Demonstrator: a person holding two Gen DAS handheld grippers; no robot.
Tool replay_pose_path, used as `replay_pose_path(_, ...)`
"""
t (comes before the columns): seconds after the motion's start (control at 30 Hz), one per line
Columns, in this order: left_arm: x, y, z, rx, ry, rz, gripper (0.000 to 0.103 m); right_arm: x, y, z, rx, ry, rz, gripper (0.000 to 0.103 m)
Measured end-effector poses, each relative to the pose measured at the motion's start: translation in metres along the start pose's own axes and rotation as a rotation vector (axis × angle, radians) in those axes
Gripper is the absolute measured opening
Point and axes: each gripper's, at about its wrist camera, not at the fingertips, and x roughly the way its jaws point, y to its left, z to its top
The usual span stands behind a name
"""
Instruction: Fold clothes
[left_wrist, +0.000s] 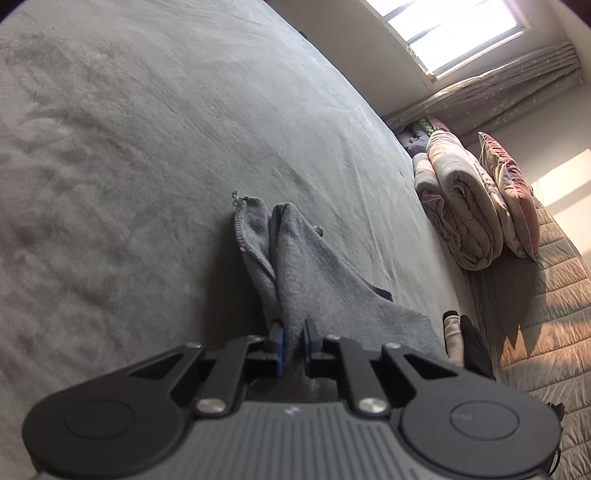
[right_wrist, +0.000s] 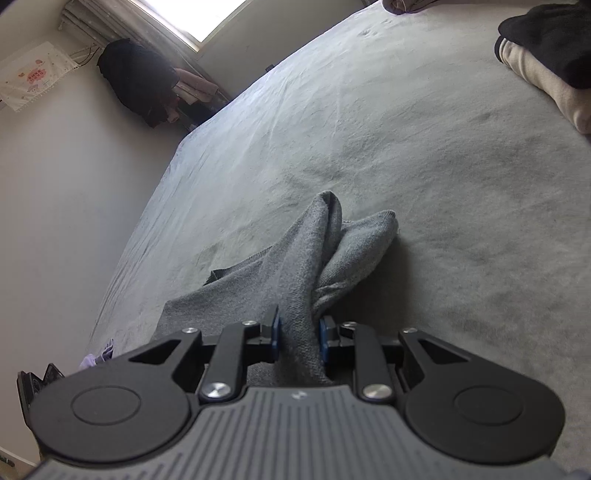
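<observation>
In the left wrist view, the left gripper (left_wrist: 293, 339) is clenched on a bunched edge of the grey garment (left_wrist: 295, 266), which trails toward 12 o'clock over the grey bed (left_wrist: 147, 147); a rolled quilt (left_wrist: 461, 206) lies at 2 o'clock.

In the right wrist view, the right gripper (right_wrist: 300, 338) pinches another fold of the same garment (right_wrist: 314, 251). Folded clothes (right_wrist: 546, 62) sit at 2 o'clock.

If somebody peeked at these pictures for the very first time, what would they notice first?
Probably the soft grey knitted garment, pinched in both black tools: the left tool and the right tool each clamp a bunch of it above the wide grey bedspread. Next, the rolled pink-and-cream quilt by the bright window.
</observation>
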Motion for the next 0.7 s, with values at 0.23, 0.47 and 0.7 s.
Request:
replay_pose_path(0.23, -0.035, 0.013, -0.043, 0.006, 0.074, 0.018, 0.008, -0.031, -0.007, -0.053, -0.012, 0.052, -0.059, 0.023)
replay_pose_path(0.47, -0.064, 0.03, -0.064, 0.012, 0.098, -0.01, 0.001, -0.056, -0.006, -0.09, -0.052, 0.088, -0.075, 0.023)
replay_pose_path(0.7, -0.068, 0.021, -0.065, 0.119, 0.068, 0.041, 0.036, -0.061, -0.005, -0.094, -0.09, 0.051, -0.144, 0.037)
